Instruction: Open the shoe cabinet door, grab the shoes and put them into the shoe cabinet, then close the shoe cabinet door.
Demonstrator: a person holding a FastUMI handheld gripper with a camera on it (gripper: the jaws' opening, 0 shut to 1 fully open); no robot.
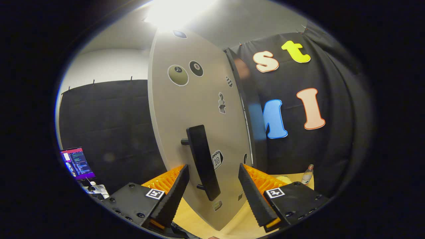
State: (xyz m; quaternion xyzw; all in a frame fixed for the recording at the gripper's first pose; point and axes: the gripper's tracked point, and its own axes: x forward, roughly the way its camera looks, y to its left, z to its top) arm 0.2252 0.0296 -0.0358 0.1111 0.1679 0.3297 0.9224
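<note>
Gripper (214, 186) spread wide, fingers apart and pressing on nothing, one to each side of the black bar handle (202, 162). Handle standing off the pale shoe cabinet door (196, 109) on two short pegs, tilted, its lower end dipping between the fingers, no contact visible with either. Door swung edge-on toward the camera, filling the space straight ahead and blocking whatever lies behind it; round and small stickers (178, 75) scattered over its face. Dark edge of the cabinet body (247, 99) just behind the door's far side, interior not discernible. Black cloth booth wall (109, 122) to both sides, white wall and a bright ceiling light (176, 11) above. Light wooden tabletop (199, 215) beneath the fingers and the door's lower edge. Clear plastic bottle (307, 174) standing on the table beyond the one finger, near the cloth, a pale rounded object (282, 179) beside it, too small to identify. Lit laptop screen (77, 163) well off to the other side, small clutter (94, 191) below it.
</note>
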